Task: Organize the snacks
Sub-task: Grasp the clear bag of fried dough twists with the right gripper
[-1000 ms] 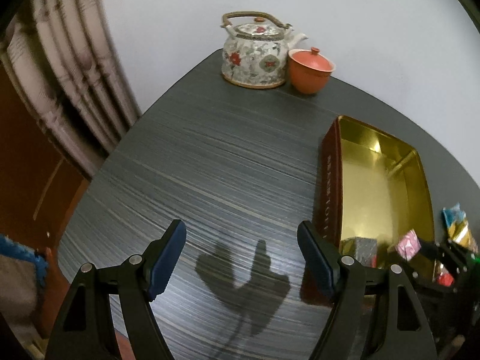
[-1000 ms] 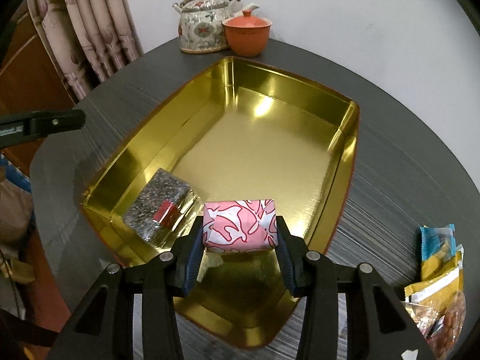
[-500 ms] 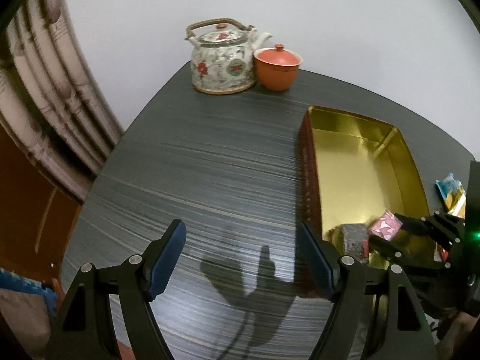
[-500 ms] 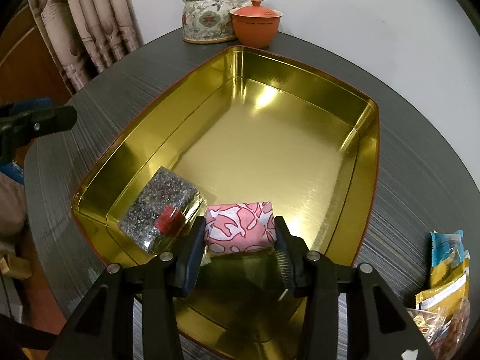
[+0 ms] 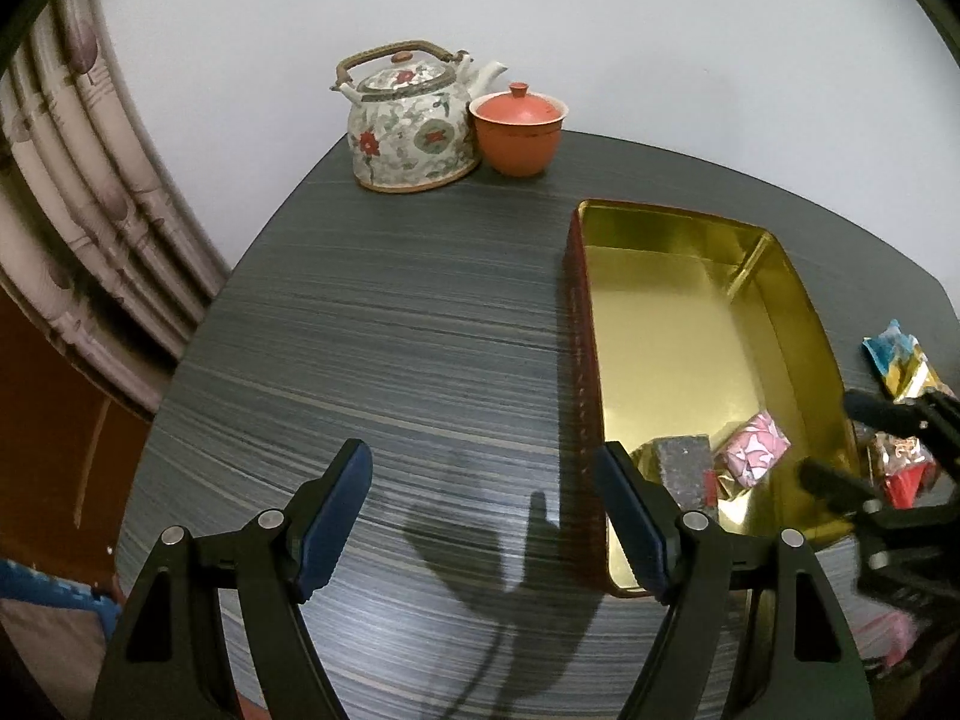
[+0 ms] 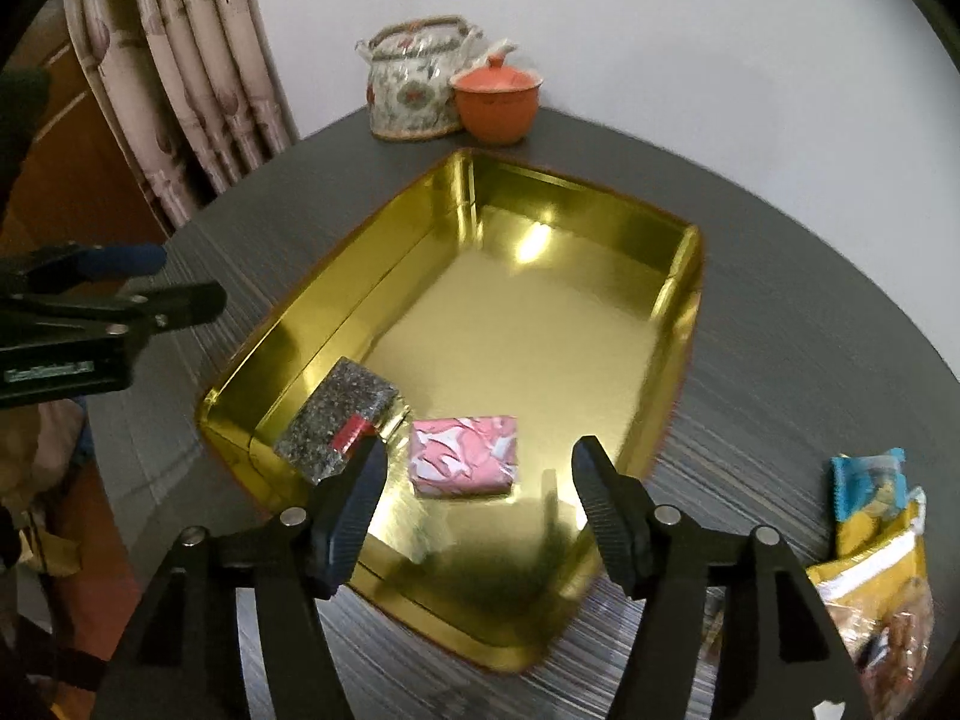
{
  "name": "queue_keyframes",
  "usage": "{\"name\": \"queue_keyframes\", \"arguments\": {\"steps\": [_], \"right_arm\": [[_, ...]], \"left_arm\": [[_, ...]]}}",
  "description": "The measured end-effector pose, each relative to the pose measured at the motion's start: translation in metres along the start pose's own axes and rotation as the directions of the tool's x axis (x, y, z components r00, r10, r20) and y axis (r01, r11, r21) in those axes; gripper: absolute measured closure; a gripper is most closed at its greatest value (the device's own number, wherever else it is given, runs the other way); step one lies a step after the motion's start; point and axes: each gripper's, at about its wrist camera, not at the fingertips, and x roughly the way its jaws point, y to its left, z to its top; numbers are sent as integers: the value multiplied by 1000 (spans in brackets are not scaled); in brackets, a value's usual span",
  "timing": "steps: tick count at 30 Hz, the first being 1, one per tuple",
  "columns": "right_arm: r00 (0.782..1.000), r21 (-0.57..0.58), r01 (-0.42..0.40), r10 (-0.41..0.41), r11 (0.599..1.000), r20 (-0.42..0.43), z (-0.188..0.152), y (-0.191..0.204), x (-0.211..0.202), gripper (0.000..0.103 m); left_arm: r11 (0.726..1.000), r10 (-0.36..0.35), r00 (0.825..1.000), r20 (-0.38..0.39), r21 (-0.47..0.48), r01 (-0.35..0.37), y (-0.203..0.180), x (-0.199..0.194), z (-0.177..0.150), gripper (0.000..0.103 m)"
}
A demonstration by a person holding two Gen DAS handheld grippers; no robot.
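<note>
Right tongs (image 6: 474, 507) are spread wide with nothing held; half a second ago the pink snack (image 6: 462, 463) was clamped, now it's left flat in the gold tin (image 6: 678, 324), beside the grey packet (image 6: 336, 423). Loose packets (image 6: 870, 516) are found to the right on the worktop (image 6: 810, 312), nearest those tongs. Left tongs (image 5: 483, 516) are also held wide open, empty, over bare worktop.

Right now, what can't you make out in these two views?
- Snack pile, right wrist view: cut off by the frame edge and the gripper arm; count unclear.
- Same pile, left wrist view: the right gripper covers most of it.
- Gray packet, left wrist view: lower end behind the left finger.
- Packet labels: too small and blurred in both views.
- Tin near corner, right wrist view: motion-blurred.
</note>
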Motion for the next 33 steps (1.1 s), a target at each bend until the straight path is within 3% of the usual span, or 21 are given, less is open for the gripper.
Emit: {"name": "queue_keyframes", "arguments": {"steps": [8, 14, 18, 26, 30, 33], "right_arm": [[993, 70, 112, -115, 991, 34, -30, -71, -53, 38], [967, 165, 249, -255, 954, 18, -61, -145, -89, 32], [953, 204, 301, -302, 932, -25, -79, -179, -96, 31], [955, 223, 298, -287, 928, -80, -97, -197, -80, 31], [959, 229, 285, -274, 931, -78, -100, -199, -74, 32], [964, 245, 267, -256, 932, -73, -102, -202, -72, 38]], "left_arm": [[1000, -9, 1000, -3, 28, 9, -10, -1, -1, 26], [997, -32, 999, 3, 73, 31, -28, -4, -2, 26], [991, -54, 999, 7, 120, 53, -42, -7, -5, 26], [970, -83, 996, 28, 231, 74, -73, -16, -12, 26], [946, -123, 991, 42, 308, 105, -96, -22, -19, 26], [925, -144, 989, 43, 360, 119, -117, -26, -26, 26]]}}
